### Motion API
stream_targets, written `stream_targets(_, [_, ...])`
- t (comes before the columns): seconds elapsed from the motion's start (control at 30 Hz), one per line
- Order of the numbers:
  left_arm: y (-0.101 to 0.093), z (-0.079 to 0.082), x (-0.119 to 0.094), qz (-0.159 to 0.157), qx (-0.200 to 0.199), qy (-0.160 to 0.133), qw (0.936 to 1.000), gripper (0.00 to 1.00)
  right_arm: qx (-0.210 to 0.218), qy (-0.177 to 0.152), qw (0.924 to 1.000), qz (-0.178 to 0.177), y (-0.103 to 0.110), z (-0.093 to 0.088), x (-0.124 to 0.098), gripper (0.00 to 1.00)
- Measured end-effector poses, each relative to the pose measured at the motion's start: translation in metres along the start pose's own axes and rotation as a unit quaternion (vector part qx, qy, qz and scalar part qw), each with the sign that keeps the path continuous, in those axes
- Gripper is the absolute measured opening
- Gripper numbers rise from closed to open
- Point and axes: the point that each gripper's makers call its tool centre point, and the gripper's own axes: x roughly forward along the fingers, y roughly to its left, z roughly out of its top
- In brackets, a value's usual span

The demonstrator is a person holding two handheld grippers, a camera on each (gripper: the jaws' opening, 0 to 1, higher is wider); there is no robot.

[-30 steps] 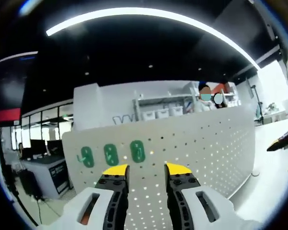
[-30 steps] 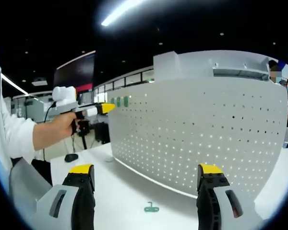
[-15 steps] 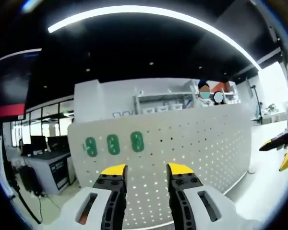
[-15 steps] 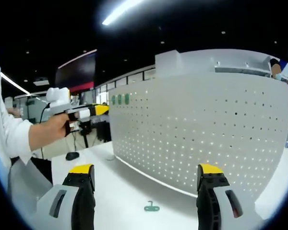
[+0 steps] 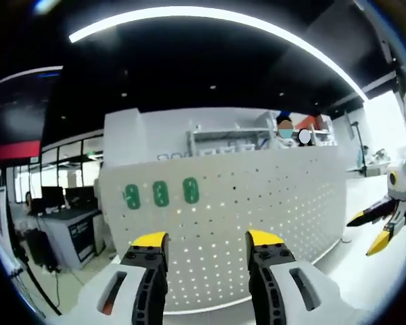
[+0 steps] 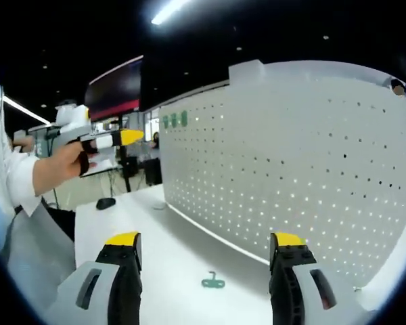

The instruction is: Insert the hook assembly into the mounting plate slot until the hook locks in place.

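In the left gripper view, the left gripper (image 5: 206,238) was held up facing a white pegboard (image 5: 284,210) standing upright on a table (image 5: 365,284). Its yellow-tipped jaws stood apart with nothing between them. Three green plates (image 5: 161,193) sat in a row near the pegboard's upper left corner. The right gripper (image 5: 375,227) came in from the right edge of the view, its jaws spread and empty.

In the right gripper view, the right gripper (image 6: 206,238) hung low over the table (image 6: 169,264), jaws wide apart and holding nothing. A small green hook (image 6: 213,281) lay flat on the table between the jaws, near the foot of the pegboard (image 6: 291,176). The plates (image 6: 174,120) showed at the pegboard's top far corner. A hand (image 6: 64,162) held the left gripper (image 6: 130,137) up near that corner; how far its jaws stood apart I could not tell from here.
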Motion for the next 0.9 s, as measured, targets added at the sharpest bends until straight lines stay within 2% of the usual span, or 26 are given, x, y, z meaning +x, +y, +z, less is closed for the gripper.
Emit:
stream_targets(0.47, [0.005, -0.002, -0.011, 0.005, 0.003, 0.002, 1.0000, 0.48, 0.006, 0.040, 0.9980, 0.048, 0.009, -0.045, 0.034, 0.76])
stream_targets(0.9, [0.001, -0.008, -0.012, -0.003, 0.007, 0.012, 0.9999, 0.46, 0.021, 0.082, 0.9943, 0.065, -0.005, -0.086, 0.057, 0.69])
